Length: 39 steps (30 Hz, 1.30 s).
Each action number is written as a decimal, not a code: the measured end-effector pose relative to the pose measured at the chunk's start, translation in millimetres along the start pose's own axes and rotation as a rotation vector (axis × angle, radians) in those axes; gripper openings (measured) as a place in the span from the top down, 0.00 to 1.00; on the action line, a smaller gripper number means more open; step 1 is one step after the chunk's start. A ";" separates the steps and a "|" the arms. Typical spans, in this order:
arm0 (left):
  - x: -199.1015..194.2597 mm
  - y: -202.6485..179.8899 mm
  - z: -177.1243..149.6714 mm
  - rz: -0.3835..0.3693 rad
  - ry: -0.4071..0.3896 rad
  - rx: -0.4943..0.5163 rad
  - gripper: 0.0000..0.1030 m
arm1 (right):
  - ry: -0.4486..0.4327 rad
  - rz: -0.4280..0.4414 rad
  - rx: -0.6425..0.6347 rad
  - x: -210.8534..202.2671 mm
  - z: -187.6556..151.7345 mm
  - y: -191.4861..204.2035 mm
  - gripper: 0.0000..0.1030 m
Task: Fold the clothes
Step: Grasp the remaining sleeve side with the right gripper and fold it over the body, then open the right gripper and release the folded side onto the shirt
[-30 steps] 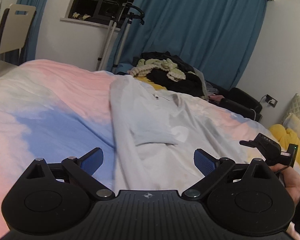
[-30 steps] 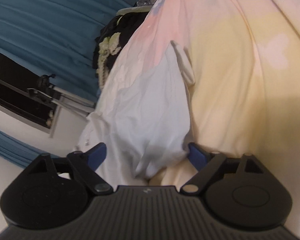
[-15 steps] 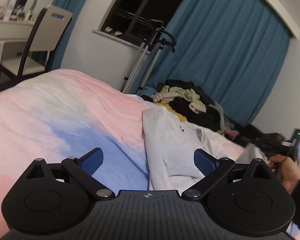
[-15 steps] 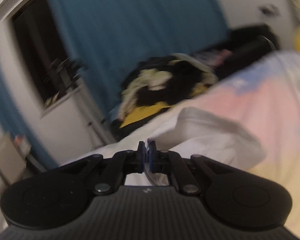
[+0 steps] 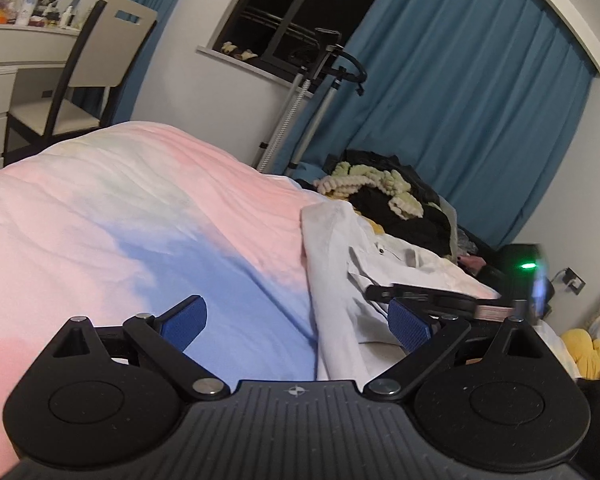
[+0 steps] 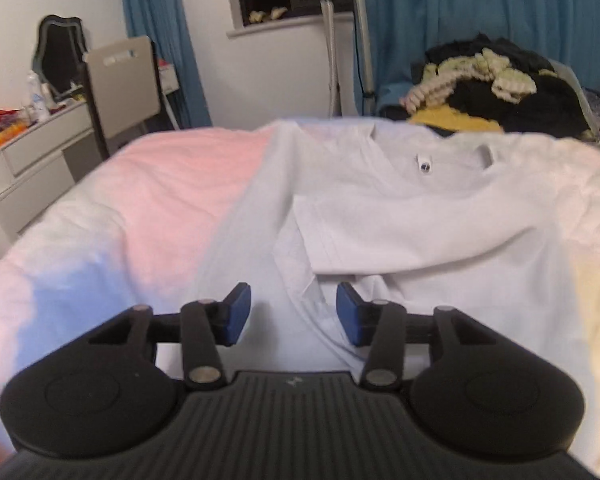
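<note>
A white long-sleeved shirt [image 6: 440,216] lies spread on the pastel bed cover [image 6: 172,184], collar toward the far edge. One sleeve [image 6: 360,236] is folded across the chest, its cuff pointing left. My right gripper [image 6: 293,312] hovers open just above the shirt's lower part, nothing between its blue pads. In the left wrist view the shirt [image 5: 340,276] lies on the right. My left gripper [image 5: 296,324] is open over the blue patch of the cover at the shirt's left edge. The right gripper's black body [image 5: 452,300] shows just beyond its right finger.
A heap of dark and cream clothes [image 5: 388,196] sits past the bed's far edge. A garment steamer pole [image 5: 312,100] stands by the window and blue curtains. A chair [image 5: 96,64] and a white desk [image 6: 32,148] stand to the left. A yellow cushion [image 5: 584,352] lies at right.
My right gripper shut on the sleeve, carried it across the shirt, then opened and let it go. My left gripper shifted left and tilted up, staying open.
</note>
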<state>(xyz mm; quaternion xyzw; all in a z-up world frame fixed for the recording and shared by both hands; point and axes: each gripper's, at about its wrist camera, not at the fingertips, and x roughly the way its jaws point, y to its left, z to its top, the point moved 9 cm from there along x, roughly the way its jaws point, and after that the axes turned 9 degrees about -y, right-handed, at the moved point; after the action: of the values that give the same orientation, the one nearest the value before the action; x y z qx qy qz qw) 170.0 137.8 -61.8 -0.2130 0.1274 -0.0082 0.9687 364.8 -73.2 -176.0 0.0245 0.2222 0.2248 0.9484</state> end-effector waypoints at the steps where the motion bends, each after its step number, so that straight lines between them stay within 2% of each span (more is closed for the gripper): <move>1: 0.6 -0.1 -1.0 -0.001 0.002 0.002 0.05 | -0.008 0.002 -0.006 -13.4 1.7 -0.1 0.52; 4: 3.3 -4.2 -5.9 -0.016 0.014 0.009 0.05 | -0.040 -0.027 -0.003 -80.1 -4.0 -2.9 0.52; 7: 7.4 -16.2 -14.9 -0.052 0.035 0.019 0.05 | -0.068 -0.081 -0.018 -154.2 -23.9 -12.5 0.52; 12: 10.1 -43.0 -31.7 -0.115 0.075 0.058 0.05 | -0.132 -0.151 0.104 -257.0 -62.4 -49.2 0.52; 21: -18.3 -112.4 -82.6 -0.261 0.159 0.137 0.05 | -0.297 -0.217 0.239 -331.4 -72.0 -89.0 0.51; 25: -38.8 -152.1 -114.9 -0.395 0.266 0.117 0.05 | -0.360 -0.241 0.269 -350.4 -66.3 -105.4 0.43; 29: -51.6 -194.2 -151.8 -0.530 0.385 0.084 0.07 | -0.398 -0.274 0.313 -367.6 -66.1 -126.4 0.43; 31: -53.3 -213.7 -168.7 -0.576 0.438 0.061 0.11 | -0.439 -0.286 0.337 -381.6 -64.4 -137.8 0.41; 33: -53.5 -226.9 -183.2 -0.593 0.463 0.056 0.15 | -0.473 -0.310 0.329 -390.2 -61.8 -146.7 0.39; 35: -52.9 -237.9 -198.6 -0.604 0.492 0.052 0.22 | -0.470 -0.332 0.332 -391.8 -62.9 -155.8 0.39; 39: -46.2 -249.8 -226.3 -0.596 0.543 0.075 0.23 | -0.454 -0.312 0.364 -389.3 -66.2 -162.2 0.39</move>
<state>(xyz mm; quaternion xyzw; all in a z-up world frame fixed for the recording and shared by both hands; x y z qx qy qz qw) 78.2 -178.9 -145.3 -0.1950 0.3110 -0.3491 0.8622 92.1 -392.6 -99.6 0.2087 0.0426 0.0223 0.9768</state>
